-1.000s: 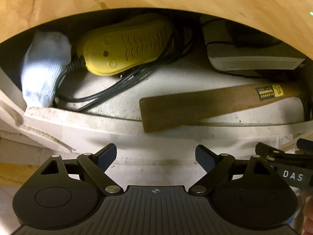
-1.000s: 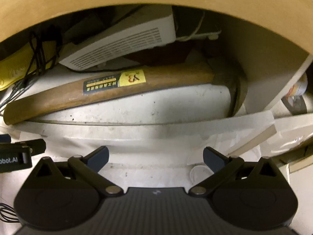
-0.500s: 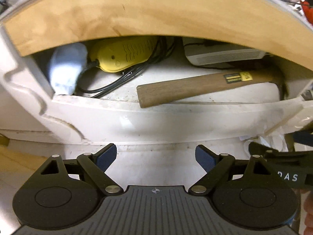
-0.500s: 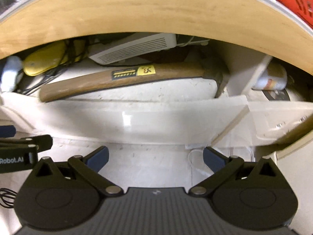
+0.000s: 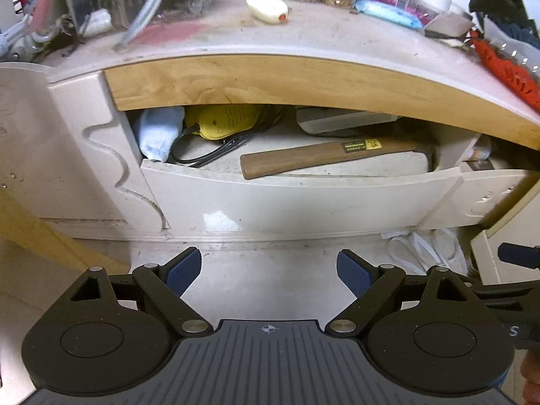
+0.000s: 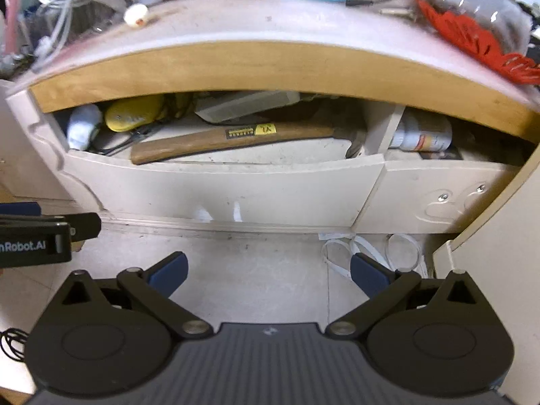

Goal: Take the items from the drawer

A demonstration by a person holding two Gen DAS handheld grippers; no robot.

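**Both tongs wide and empty in front of the open drawer**

The cream-fronted open drawer (image 5: 303, 199) sits pulled out under the cluttered counter (image 5: 303, 37), and nothing has been lifted from it yet. The left tongs (image 5: 269, 268) and the right tongs (image 6: 269, 271) are both spread wide, holding nothing, well short of the drawer front and over the pale floor.

Inside, a wooden-handled hammer (image 6: 229, 140) lies across the middle, its free handle end pointing left and its metal head tucked against the right wall. Behind it lie a flat white vented box (image 6: 246, 104), a yellow plastic shoe-shaped device (image 5: 226, 121) with black cable (image 5: 209, 152) coiled beside it, and a pale blue sock (image 5: 157, 133) at the far left.

The hammer looks like the easiest first pick. Bring either tongs in over the front lip, close across the handle rather than along it, near the label for balance, and lift it level so the head clears the wall. Leave the yellow device for later; its cable may drag neighbours.
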